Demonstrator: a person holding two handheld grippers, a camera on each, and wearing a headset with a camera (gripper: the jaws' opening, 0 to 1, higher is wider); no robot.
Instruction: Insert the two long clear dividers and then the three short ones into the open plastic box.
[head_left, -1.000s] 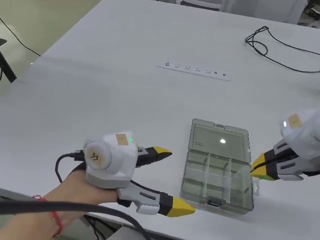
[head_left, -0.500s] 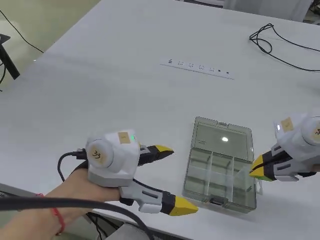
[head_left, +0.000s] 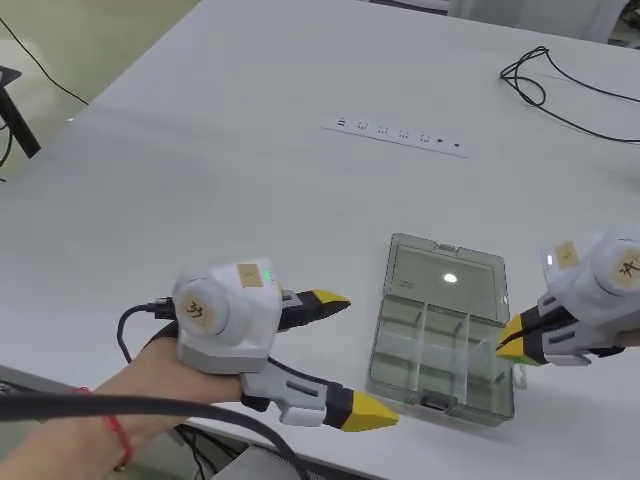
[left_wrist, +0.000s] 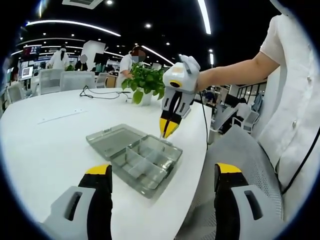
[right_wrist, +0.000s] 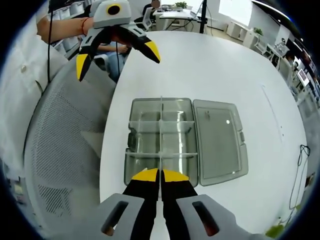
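The open plastic box (head_left: 437, 352) lies near the table's front edge, its lid (head_left: 447, 275) folded flat behind it. Clear dividers split it into compartments. My right gripper (head_left: 512, 338) sits at the box's right rim, shut on a clear divider (right_wrist: 160, 131). That divider is seen edge-on in the right gripper view, running along the middle of the box (right_wrist: 150, 142). My left gripper (head_left: 348, 356) hovers left of the box, open and empty. The left gripper view shows the box (left_wrist: 135, 156) ahead of my left gripper (left_wrist: 162, 172), with the right gripper (left_wrist: 168, 129) at its far rim.
A socket strip (head_left: 398, 135) is set into the table farther back. A black cable (head_left: 545, 90) coils at the far right. A small clear piece (head_left: 516, 377) lies right of the box. A mesh chair (right_wrist: 60, 145) stands just past the near table edge.
The right gripper has edged slightly in over the box's right rim with the divider. The left gripper has stayed open in place. The head camera shifted a little.
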